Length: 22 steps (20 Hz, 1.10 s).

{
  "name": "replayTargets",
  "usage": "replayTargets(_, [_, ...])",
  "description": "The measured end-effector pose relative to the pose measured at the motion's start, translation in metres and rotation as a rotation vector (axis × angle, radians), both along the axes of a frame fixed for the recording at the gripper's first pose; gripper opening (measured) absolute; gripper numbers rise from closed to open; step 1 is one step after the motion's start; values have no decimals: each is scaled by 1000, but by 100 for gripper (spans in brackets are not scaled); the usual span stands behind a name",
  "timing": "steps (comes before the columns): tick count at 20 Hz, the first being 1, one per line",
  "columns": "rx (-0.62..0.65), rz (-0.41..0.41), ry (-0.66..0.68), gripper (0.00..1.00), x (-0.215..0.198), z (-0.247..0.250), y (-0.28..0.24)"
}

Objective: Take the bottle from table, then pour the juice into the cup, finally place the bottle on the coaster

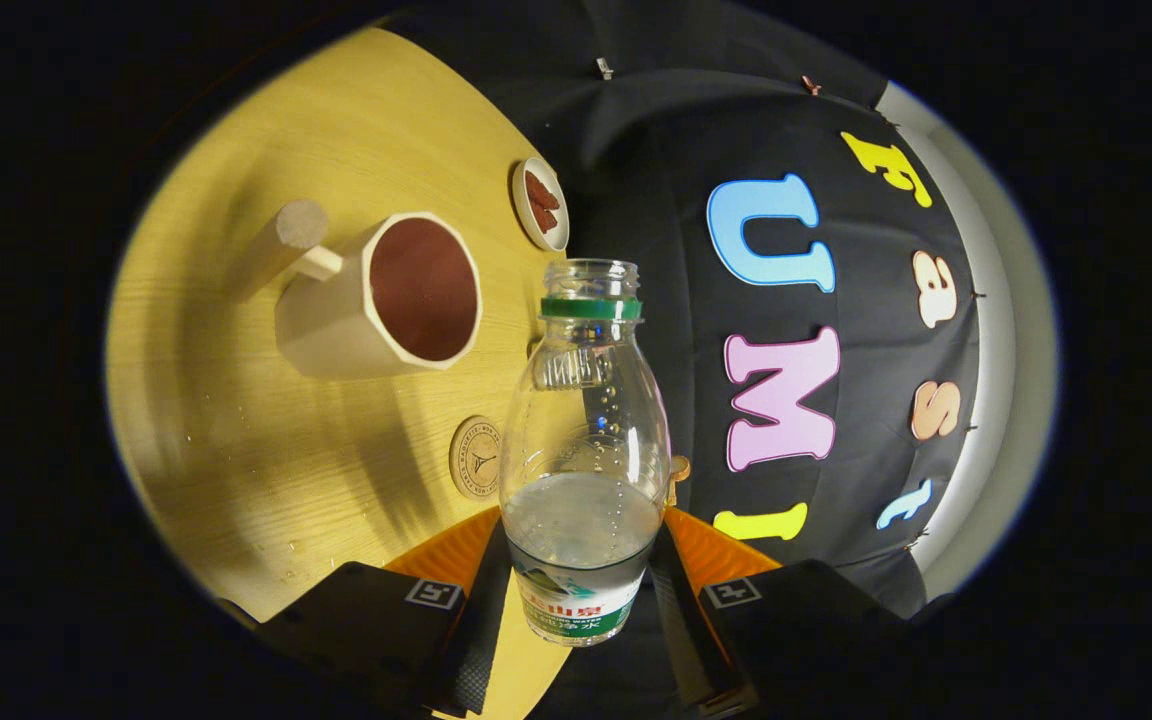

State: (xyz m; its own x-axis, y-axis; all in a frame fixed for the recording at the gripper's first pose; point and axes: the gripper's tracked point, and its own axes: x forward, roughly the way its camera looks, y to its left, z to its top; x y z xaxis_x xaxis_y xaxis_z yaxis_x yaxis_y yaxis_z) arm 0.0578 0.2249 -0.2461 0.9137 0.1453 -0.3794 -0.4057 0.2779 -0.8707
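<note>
Between the fingers at bottom centre, the gripper [581, 590] clamps the uncapped bottle [584, 450], both pads pressing its labelled base. Just left of the bottle lies a round coaster [474, 457] on the table [236, 450]. Farther, upper left, stands the cup [406, 295], with a small dish [539, 203] beyond it.

The gripper [581, 590] fingers clamp the bottle [584, 450], blocking the path straight ahead; the cup [396, 295] stands beyond to one side, handle outward; the coaster [477, 457] lies unobstructed just beside the bottle; bare table [236, 440] stays open near the cup; a small dish [540, 203] occupies the far edge.
</note>
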Motion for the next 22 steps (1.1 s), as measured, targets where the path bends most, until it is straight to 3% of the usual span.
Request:
replayTargets(12, [-211,57,-46,72,9,-4,-1])
replayTargets(22, [-300,103,-83,72,12,1,5])
